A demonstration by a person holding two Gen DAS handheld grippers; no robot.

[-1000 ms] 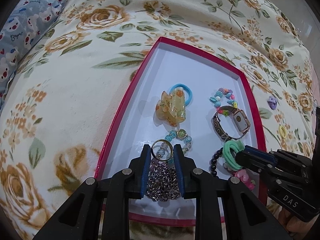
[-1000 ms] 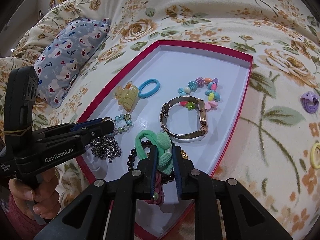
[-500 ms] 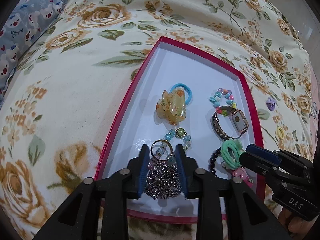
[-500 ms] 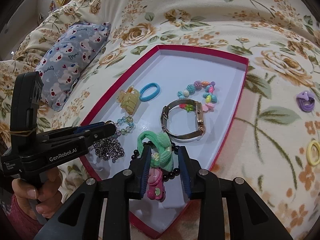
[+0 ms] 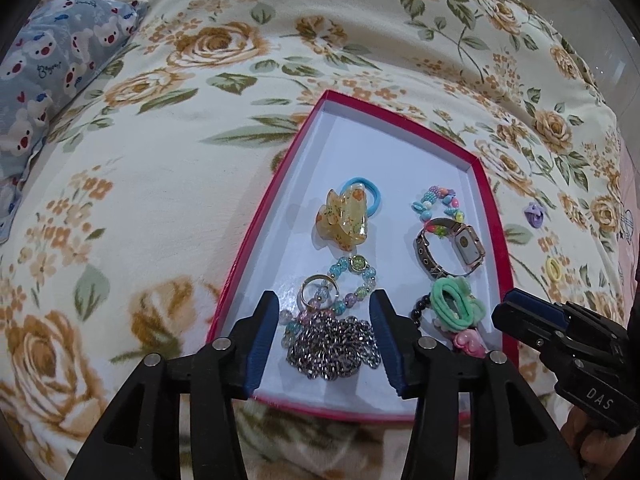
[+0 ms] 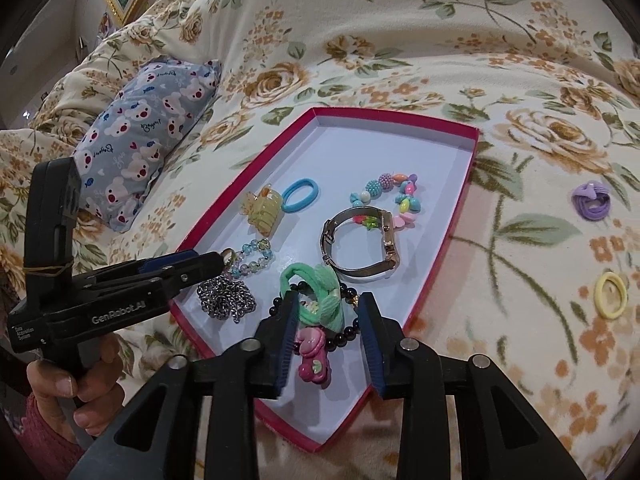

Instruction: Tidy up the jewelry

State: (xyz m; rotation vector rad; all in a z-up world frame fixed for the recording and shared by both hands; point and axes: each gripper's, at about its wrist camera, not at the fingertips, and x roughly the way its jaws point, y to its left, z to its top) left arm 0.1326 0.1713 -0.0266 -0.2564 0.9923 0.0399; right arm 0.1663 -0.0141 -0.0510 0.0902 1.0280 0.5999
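Observation:
A red-rimmed tray (image 5: 256, 240) (image 6: 436, 264) with a white floor lies on the floral blanket and holds the jewelry. My left gripper (image 5: 323, 300) hangs over the tray's near end, jaws opening; a silver chain (image 5: 332, 346) (image 6: 226, 298) and a ring (image 5: 320, 289) lie on the tray between the pads, untouched. My right gripper (image 6: 326, 298) is also opening over a green scrunchie (image 6: 320, 294) (image 5: 454, 304), a pink clip (image 6: 312, 354) and a black bead bracelet (image 6: 346, 332), none pressed. Further in lie a yellow claw clip (image 5: 342, 220), a blue hair tie (image 6: 300, 194), a watch (image 6: 360, 246) and bead bracelets.
A purple hair tie (image 6: 592, 196) (image 5: 534, 214) and a yellow hair tie (image 6: 610, 294) (image 5: 554, 268) lie on the blanket right of the tray. A bear-print pillow (image 6: 140, 136) (image 5: 48, 64) sits at the far left. A hand (image 6: 60, 388) holds the left gripper's handle.
Both grippers' jaws have spread apart and let go: the chain and the green scrunchie now lie loose on the tray. Both grippers have drawn back slightly and risen.

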